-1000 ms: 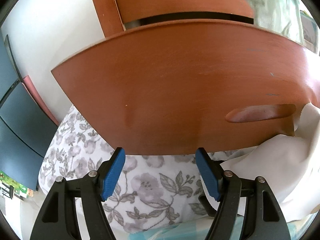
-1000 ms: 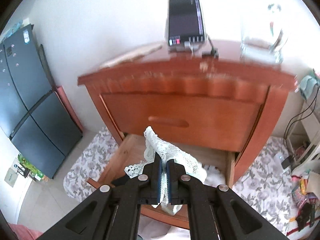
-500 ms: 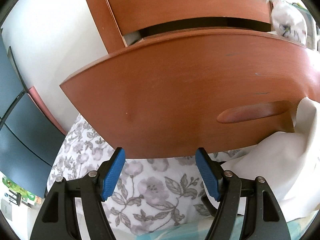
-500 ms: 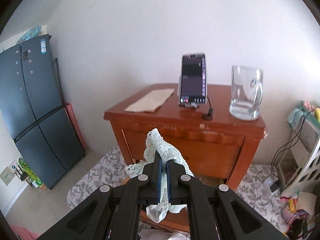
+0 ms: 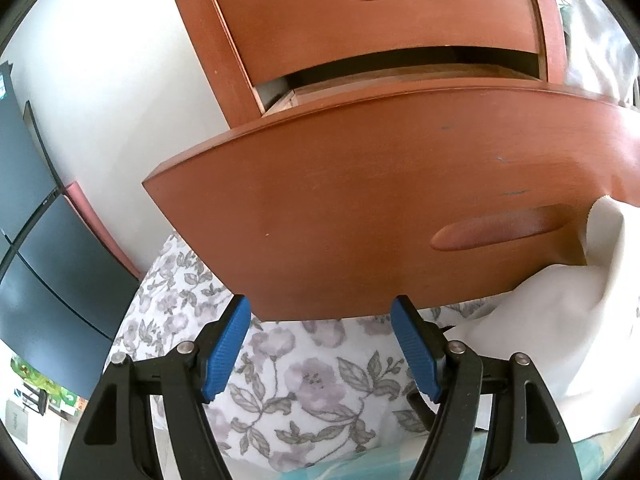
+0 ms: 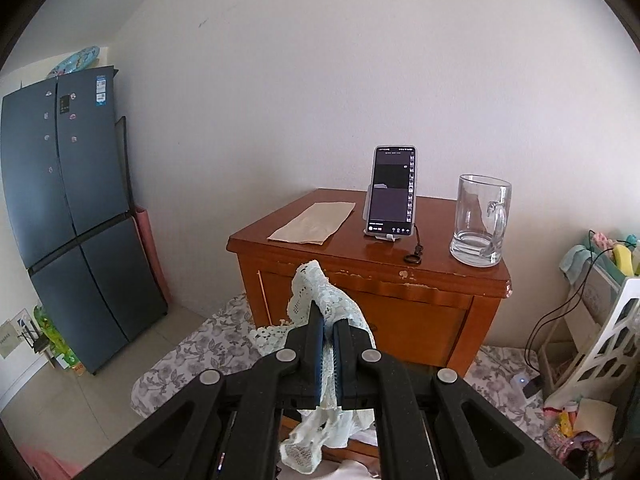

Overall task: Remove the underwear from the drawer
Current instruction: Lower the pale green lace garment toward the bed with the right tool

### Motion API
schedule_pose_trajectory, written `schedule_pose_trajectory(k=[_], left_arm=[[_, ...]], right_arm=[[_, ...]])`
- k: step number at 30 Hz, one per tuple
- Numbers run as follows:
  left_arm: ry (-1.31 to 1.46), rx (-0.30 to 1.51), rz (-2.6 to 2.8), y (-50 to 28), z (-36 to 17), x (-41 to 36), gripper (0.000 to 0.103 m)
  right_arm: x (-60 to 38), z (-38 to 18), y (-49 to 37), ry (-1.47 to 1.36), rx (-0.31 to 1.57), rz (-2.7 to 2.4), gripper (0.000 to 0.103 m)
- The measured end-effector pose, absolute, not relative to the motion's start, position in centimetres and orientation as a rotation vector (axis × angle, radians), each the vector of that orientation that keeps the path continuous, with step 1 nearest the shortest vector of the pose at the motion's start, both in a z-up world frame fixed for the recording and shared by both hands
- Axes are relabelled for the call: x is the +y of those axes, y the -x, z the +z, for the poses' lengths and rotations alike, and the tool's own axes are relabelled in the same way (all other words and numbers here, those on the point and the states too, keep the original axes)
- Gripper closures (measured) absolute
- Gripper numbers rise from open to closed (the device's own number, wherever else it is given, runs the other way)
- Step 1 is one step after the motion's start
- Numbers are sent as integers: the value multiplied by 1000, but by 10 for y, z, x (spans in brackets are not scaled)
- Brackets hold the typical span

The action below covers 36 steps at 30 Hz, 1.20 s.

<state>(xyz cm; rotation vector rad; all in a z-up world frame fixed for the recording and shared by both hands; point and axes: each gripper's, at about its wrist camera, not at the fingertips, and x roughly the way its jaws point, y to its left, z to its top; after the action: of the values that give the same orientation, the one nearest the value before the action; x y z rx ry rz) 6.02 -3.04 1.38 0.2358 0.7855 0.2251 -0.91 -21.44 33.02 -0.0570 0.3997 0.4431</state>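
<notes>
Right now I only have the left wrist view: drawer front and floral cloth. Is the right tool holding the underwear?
Observer: Yes. The right tool is shut on the lace underwear, which hangs above and below its pads.
Operator: Anything on top of the cabinet? I can't see it.
Observer: A phone upright on a stand, a glass mug beside it, and a flat paper.
Operator: What stands left of the cabinet?
Observer: A dark fridge against the wall, with magnets on its doors.
</notes>
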Motion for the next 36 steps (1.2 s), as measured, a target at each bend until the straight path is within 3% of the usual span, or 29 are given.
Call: schedule_pose_trajectory(k=[12,25,36], left_arm=[[-250,778,225,-59,15,-34,30],[-221,785,226,-60,16,-28,30],[-196,762,232,-55,20,-25,30]], right_arm=[[-208,368,15,86,324,433,99],[-215,332,56,108,367,481,99],[-220,268,62,77,510,522,98]])
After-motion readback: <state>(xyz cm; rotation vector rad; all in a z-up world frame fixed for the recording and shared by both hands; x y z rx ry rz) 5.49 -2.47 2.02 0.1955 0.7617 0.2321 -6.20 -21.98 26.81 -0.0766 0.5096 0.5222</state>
